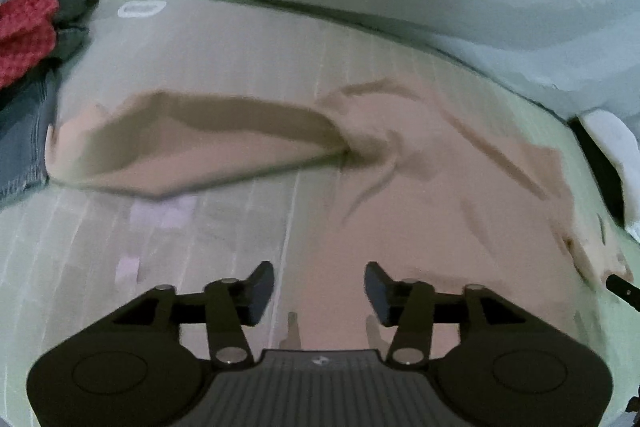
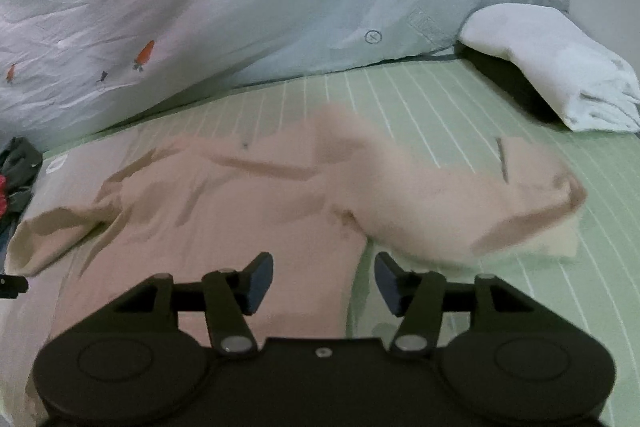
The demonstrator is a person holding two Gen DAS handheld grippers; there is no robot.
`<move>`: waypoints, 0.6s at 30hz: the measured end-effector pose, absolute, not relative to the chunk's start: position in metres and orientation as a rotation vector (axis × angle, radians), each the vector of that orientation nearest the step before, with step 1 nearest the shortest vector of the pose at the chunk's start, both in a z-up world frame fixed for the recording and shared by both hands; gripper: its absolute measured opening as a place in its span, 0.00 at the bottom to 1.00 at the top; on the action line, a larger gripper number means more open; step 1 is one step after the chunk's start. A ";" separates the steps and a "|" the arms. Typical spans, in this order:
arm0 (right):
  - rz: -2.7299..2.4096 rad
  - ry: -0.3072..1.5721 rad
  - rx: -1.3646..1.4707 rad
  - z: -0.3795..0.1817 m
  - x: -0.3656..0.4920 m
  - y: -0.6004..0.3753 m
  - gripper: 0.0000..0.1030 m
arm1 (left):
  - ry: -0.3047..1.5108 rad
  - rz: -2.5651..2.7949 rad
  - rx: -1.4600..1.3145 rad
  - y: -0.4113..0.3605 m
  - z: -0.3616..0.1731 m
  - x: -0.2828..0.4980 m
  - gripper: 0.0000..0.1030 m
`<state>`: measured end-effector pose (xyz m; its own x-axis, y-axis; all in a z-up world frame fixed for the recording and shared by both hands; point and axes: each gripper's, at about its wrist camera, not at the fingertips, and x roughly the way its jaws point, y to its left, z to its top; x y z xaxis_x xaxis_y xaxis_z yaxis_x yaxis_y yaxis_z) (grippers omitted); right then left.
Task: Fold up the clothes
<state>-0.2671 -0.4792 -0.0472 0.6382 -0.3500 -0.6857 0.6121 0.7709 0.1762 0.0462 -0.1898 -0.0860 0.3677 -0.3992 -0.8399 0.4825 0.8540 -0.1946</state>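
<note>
A pale pink long-sleeved garment (image 1: 420, 195) lies spread on the green striped bed sheet (image 1: 200, 227). In the left wrist view one sleeve (image 1: 192, 143) stretches out to the left and the body fills the right. My left gripper (image 1: 319, 285) hovers above the garment's near edge, open, with nothing between its fingers. In the right wrist view the same garment (image 2: 240, 211) lies ahead, its other sleeve (image 2: 460, 199) reaching right. My right gripper (image 2: 324, 277) is open over the body's near right edge, holding nothing.
A light blue quilt with carrot prints (image 2: 240, 7) is heaped along the far side. A white pillow (image 2: 560, 75) lies at the right. Red and dark clothes (image 1: 32, 27) are piled at the left. The sheet (image 2: 500, 287) shows bare to the right of the garment.
</note>
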 end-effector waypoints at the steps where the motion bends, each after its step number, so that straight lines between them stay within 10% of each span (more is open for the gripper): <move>1: -0.558 0.684 0.413 -0.048 -0.258 -0.484 0.56 | 1.047 -0.553 0.085 -0.195 -0.087 0.052 0.62; 18: -0.431 0.808 0.310 -0.081 -0.072 -0.611 0.69 | 1.105 -0.464 0.131 -0.292 -0.136 0.135 0.67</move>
